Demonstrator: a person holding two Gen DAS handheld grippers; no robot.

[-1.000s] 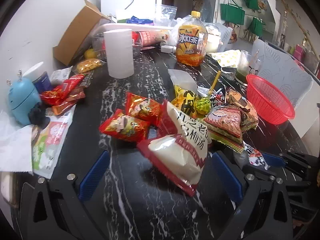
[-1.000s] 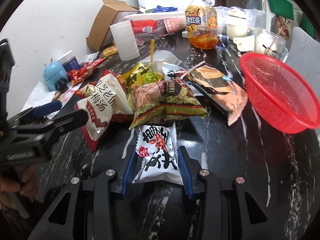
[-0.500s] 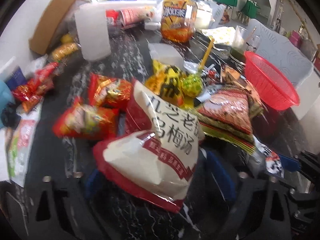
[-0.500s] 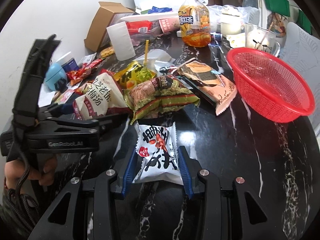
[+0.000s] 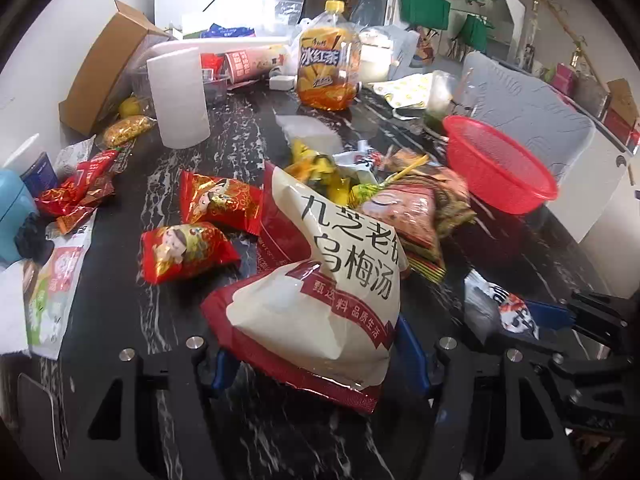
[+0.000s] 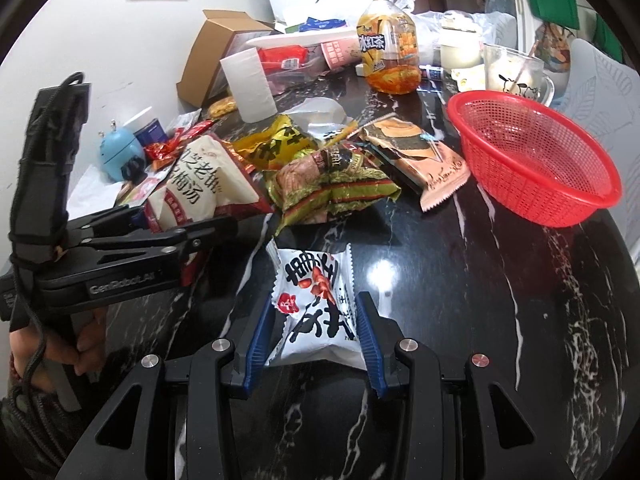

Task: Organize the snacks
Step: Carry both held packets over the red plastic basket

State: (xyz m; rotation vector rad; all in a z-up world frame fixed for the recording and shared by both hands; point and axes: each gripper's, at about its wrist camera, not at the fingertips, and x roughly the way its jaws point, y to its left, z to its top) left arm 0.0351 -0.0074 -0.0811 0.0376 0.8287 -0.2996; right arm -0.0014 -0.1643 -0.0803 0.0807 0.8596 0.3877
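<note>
Right now both grippers have a packet each. Left gripper (image 5: 316, 354): blue-padded fingers pressed against the sides of a big white-and-red pouch (image 5: 320, 292) with black Chinese lettering; the pouch's near end sits between the pads, its far end tilted up against the snack heap. In the right wrist view the same gripper comes in from the left side, a hand (image 6: 76, 344) wrapped round its grip.

Right gripper (image 6: 316, 334): fingers closed in on a small white packet (image 6: 316, 304) printed in black and red, held by its long edges, upper end pointing toward the pile. Whether it is off the black marble table (image 6: 500, 320) I cannot tell.

Heap in the middle of the table: a green-and-red crinkled bag (image 6: 332, 190), a yellow bag (image 6: 276, 146) behind it, a tan flat pack (image 6: 424, 160) lying toward the basket. Two red foil packets (image 5: 200, 220) lie just left of the pouch, seen from the left wrist.

Red mesh basket (image 6: 532, 160) stands at the right of the heap, apart from it; no snack visible inside.

Further back: an iced-tea bottle (image 6: 390, 58), a white paper roll (image 6: 250, 84), an open cardboard box (image 6: 216, 52). Blue round gadget (image 6: 118, 152) at the far left edge.
</note>
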